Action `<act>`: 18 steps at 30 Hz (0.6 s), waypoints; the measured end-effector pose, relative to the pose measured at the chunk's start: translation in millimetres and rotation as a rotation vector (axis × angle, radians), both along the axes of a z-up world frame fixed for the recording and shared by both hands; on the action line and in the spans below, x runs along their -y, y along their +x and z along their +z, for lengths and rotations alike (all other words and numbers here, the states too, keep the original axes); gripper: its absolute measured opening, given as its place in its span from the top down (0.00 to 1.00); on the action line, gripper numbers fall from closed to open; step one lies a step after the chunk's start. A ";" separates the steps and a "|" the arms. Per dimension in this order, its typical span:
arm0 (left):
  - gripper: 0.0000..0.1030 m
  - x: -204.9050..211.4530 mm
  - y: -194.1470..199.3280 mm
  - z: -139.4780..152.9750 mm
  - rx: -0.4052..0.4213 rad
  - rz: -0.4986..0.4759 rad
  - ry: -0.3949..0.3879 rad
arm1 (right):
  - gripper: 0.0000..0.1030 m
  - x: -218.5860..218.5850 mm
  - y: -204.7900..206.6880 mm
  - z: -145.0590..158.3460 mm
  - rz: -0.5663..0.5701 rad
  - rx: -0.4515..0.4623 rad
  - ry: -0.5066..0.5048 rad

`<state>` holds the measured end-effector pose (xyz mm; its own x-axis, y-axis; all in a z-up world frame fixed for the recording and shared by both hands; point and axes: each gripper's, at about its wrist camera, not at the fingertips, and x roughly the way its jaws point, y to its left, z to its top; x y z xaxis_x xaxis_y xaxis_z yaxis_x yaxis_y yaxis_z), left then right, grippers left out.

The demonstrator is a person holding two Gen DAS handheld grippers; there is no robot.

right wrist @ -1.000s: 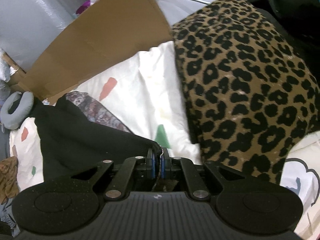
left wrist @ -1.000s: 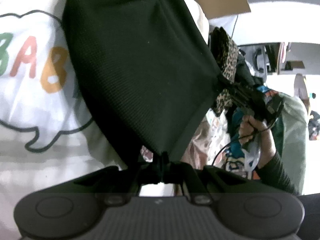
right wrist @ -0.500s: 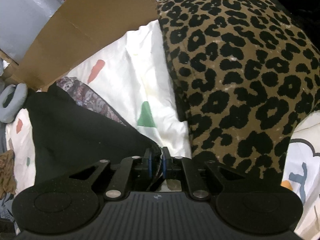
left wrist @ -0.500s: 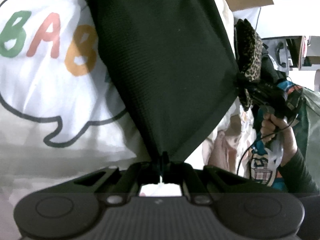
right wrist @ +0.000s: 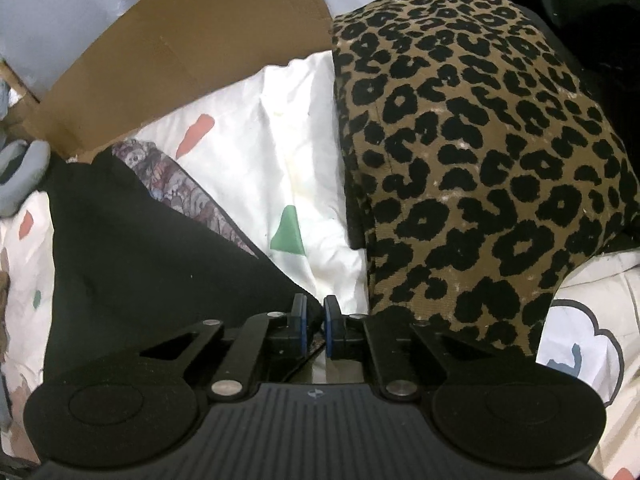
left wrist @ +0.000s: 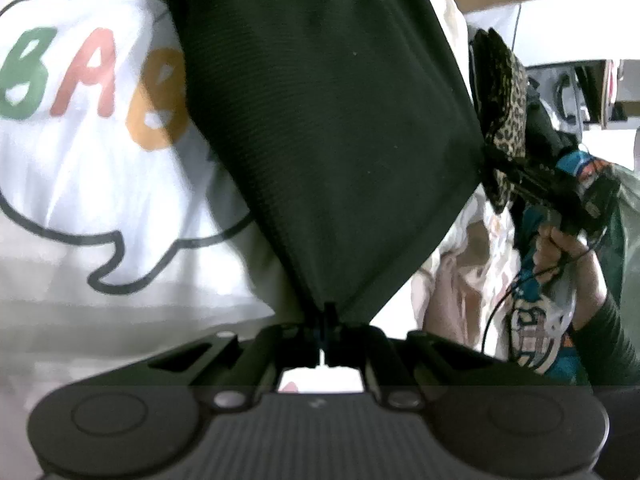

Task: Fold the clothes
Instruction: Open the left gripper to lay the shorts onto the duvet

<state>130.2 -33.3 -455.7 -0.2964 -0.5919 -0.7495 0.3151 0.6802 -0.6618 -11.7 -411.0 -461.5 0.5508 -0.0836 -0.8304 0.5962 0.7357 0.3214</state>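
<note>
The left gripper [left wrist: 326, 320] is clamped on one corner of the black garment [left wrist: 328, 120], the right gripper [right wrist: 314, 320] on the other, holding it taut above the white printed bedsheet [right wrist: 280, 168]. Keep both corners level and the edge tensioned while lowering it flat.

Black, leopard and white fabrics

Black garment [left wrist: 328, 132]; tan leopard-print cloth [right wrist: 472, 168] with black spots; white sheet [left wrist: 92, 184] bearing green, pink and orange letters; brown cardboard [right wrist: 192, 52].
</note>
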 end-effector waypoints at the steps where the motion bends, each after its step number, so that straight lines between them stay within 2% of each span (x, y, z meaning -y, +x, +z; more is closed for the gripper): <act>1: 0.92 0.9 0.6 3.7 0.011 -0.021 0.016 | 0.87 0.6 1.7 -1.6 0.006 -0.018 0.004; 2: 0.82 -0.4 2.3 8.0 0.023 -0.031 0.031 | 0.85 0.7 2.3 -1.2 0.012 -0.028 0.003; 3: 0.67 -2.4 4.3 12.4 0.034 -0.039 0.045 | 0.80 0.5 2.1 2.3 0.020 -0.030 -0.008; 4: 0.62 -3.8 8.7 18.6 0.048 -0.041 0.053 | 0.77 0.2 2.0 6.8 0.030 -0.032 -0.022; 6: 0.50 -6.5 18.7 32.1 0.078 -0.043 0.065 | 0.58 0.7 0.1 16.9 0.037 -0.008 -0.042; 9: 0.46 -8.8 38.5 52.1 0.126 -0.029 0.091 | 0.57 0.6 -1.8 29.1 0.042 0.032 -0.049; 13: 0.46 -7.3 70.9 79.8 0.190 0.018 0.144 | 0.57 -3.7 0.4 43.8 0.092 0.072 -0.089; 18: 0.46 9.7 108.3 118.3 0.287 0.003 0.165 | 0.57 -1.1 4.8 56.7 0.081 0.136 -0.094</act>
<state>238.5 -43.0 -337.4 -0.0573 -0.4563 -0.8880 0.4708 0.7719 -0.4271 -6.9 -410.0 -404.8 0.6658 -0.1086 -0.7382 0.4898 0.8100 0.3226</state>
